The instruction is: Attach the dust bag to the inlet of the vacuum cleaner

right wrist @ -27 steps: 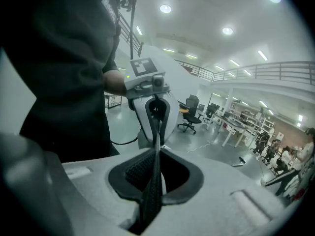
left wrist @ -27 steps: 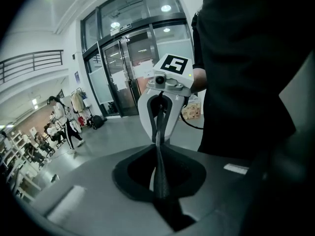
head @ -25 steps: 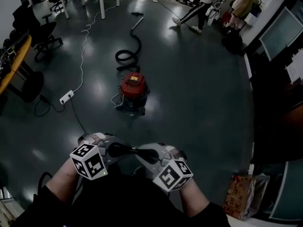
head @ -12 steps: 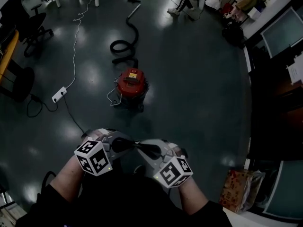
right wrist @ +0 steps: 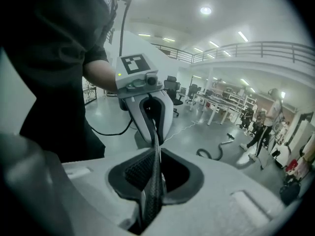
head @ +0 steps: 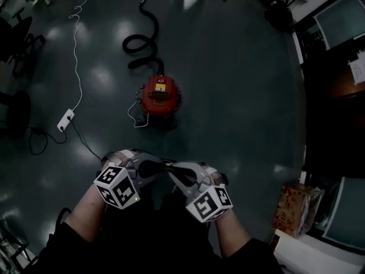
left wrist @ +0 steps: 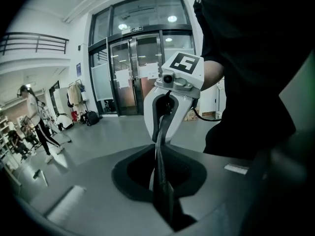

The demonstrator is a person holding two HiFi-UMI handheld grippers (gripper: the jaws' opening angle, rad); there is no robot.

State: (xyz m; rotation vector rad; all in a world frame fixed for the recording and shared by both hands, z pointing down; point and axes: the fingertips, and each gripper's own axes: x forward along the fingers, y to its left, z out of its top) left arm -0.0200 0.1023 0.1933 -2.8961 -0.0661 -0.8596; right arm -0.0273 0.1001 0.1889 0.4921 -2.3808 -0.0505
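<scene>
1. Closer than a second ago, the red vacuum cleaner [head: 160,93] has slid up to the upper centre of the head view and looks a little larger. Its black hose [head: 142,39] now reaches the top edge, where only the feet of the people are left.
2. Across the same second the white power strip [head: 65,119] has drifted toward the left edge. Both tools have kept their place at the lower centre, held tip to tip.
3. The left tool [head: 161,165] is clenched. In the left gripper view its jaws lie flat together, with nothing that I can make out between them.
4. The right tool [head: 173,169] is clenched the same way. Its meshed pads meet in the right gripper view and carry nothing.
5. The vacuum cleaner stands upright on the dark floor [head: 239,113], well apart from the tools, lid on, with the hose coiled behind it.
6. No view shows the dust bag. A patterned bag [head: 296,207] sits at the lower right, but what it holds cannot be told. The inlet cannot be made out at this range.
7. My reading is that this is only the walk up to the machine. The attaching itself has not begun, and the dust bag must be found and picked up first.
</scene>
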